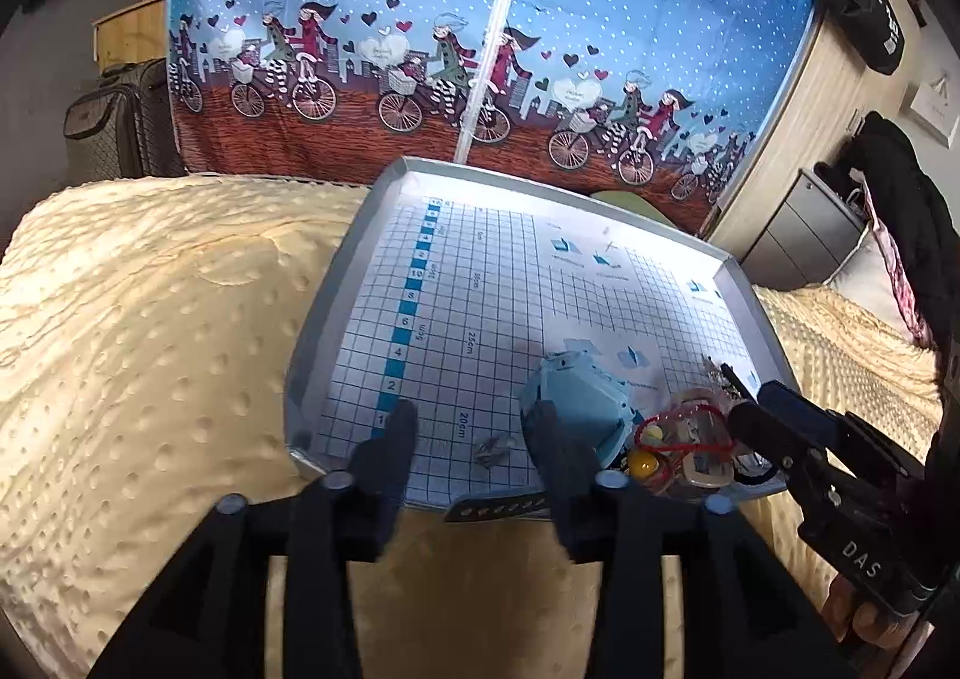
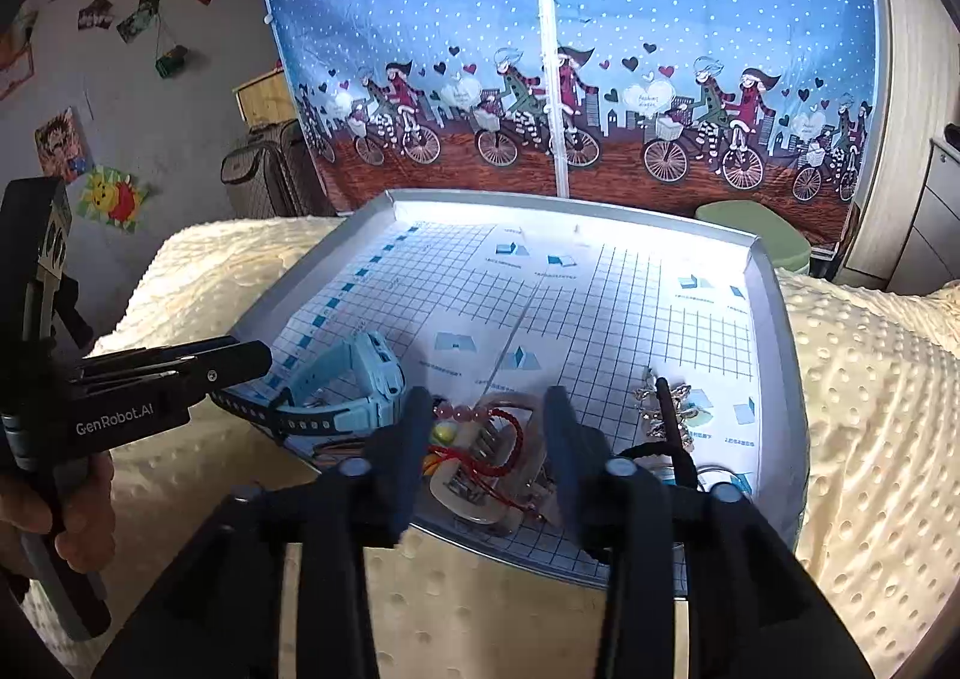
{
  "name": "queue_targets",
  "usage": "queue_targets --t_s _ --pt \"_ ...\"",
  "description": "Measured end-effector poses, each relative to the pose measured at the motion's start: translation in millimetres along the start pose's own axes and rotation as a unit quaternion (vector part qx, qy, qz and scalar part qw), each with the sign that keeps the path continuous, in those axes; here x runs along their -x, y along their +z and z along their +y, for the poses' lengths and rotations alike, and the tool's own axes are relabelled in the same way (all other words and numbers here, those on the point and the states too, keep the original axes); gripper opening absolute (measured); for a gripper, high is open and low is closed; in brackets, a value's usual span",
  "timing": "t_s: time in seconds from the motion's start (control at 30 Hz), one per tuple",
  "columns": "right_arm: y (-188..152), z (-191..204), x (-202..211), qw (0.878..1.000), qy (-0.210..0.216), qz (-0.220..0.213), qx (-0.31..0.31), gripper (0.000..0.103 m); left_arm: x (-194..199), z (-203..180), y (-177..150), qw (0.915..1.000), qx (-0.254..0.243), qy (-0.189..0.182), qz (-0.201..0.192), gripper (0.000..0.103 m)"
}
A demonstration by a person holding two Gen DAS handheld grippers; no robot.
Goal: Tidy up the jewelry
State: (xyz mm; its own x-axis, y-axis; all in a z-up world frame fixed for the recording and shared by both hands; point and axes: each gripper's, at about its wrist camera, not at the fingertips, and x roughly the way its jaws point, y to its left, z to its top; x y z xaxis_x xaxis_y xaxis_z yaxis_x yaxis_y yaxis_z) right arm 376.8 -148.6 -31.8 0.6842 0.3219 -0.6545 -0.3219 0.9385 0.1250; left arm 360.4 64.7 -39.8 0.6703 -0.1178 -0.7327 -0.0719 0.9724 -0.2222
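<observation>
Right now the jewelry sits bunched at the near edge of the grid-lined tray (image 2: 270, 301), which rests on a cream dotted blanket (image 1: 150, 319): a pale blue watch (image 2: 360, 379), a clear hair claw (image 2: 480, 475) tangled with a red cord bracelet (image 2: 510, 439), and a silver chain (image 2: 666, 409) (details blurred). Both the left gripper (image 1: 471, 433) and the right gripper (image 2: 489, 421) hover there with jaws spread, gripping nothing.

Tray (image 2: 288, 313) on bedspread (image 2: 870, 409), watch (image 2: 354, 379) left of hair claw (image 2: 480, 475), brooch (image 2: 666, 409) right, curtain (image 2: 540, 49) behind
</observation>
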Motion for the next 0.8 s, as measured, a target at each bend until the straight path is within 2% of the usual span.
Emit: queue_targets --t_s 0.03,0.07,0.13,0.2,0.3,0.4,0.57,0.8 --pt "-1 -1 4 1.000 -0.003 -0.004 -0.001 0.038 5 1 0 0.9999 0.006 0.007 -0.009 0.069" --pt "-2 -2 8 1.000 -0.004 -0.008 -0.004 0.038 9 3 -1 0.9996 0.011 0.014 -0.020 0.075" --pt "-3 -4 15 1.000 -0.003 -0.018 -0.010 0.042 23 4 -1 0.9983 0.023 0.021 -0.049 0.077" --pt "-5 -7 28 0.999 -0.006 -0.034 -0.016 0.059 32 4 -1 0.9977 0.025 0.018 -0.060 0.082" --pt "-6 -13 51 0.998 0.002 -0.062 -0.029 0.076 53 1 -4 0.9952 0.023 0.033 -0.090 0.093" --pt "-7 -15 71 0.996 0.008 -0.081 -0.035 0.087 79 -6 -9 0.9906 0.007 0.036 -0.132 0.101" --pt "-12 -9 111 0.991 0.013 -0.127 -0.032 0.100 122 -20 -19 0.9834 -0.006 0.057 -0.172 0.103" --pt "-35 4 171 0.985 0.018 -0.170 -0.035 0.101 188 -28 -39 0.9727 -0.017 0.069 -0.221 0.103"
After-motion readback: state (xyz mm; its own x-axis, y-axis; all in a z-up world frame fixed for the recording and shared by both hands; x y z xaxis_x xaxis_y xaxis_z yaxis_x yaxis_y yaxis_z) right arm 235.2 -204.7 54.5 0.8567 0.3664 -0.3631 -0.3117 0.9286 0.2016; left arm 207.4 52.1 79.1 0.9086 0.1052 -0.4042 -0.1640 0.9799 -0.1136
